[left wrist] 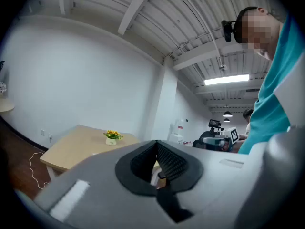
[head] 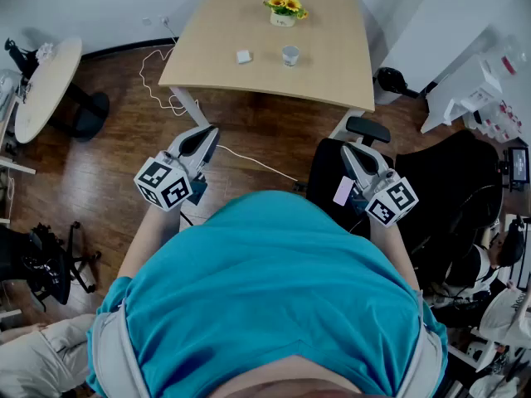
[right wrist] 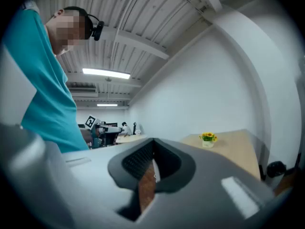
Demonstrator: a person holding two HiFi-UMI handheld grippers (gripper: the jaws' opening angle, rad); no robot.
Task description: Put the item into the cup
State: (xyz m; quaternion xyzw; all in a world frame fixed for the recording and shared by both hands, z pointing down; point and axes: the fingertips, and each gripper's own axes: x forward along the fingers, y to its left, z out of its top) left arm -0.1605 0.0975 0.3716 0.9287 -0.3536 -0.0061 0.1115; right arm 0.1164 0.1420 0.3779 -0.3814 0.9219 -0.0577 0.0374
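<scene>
On the light wooden table [head: 332, 73] stand a small white cup [head: 289, 55] and, just left of it, a small white item [head: 243, 56]. Both grippers hang close to my body, well short of the table and above the wood floor. My left gripper [head: 207, 131] points toward the table's near left corner, its jaws shut and empty [left wrist: 156, 149]. My right gripper [head: 348, 149] hovers over a black chair, jaws also together with nothing between them [right wrist: 153, 151]. Neither gripper view shows the cup or the item.
A pot of yellow flowers [head: 284, 10] stands at the table's far edge. A black office chair [head: 365, 131] sits at the near right corner. A white cable [head: 158, 81] trails on the floor. A round table [head: 46, 81] stands at left, white shelving [head: 473, 89] at right.
</scene>
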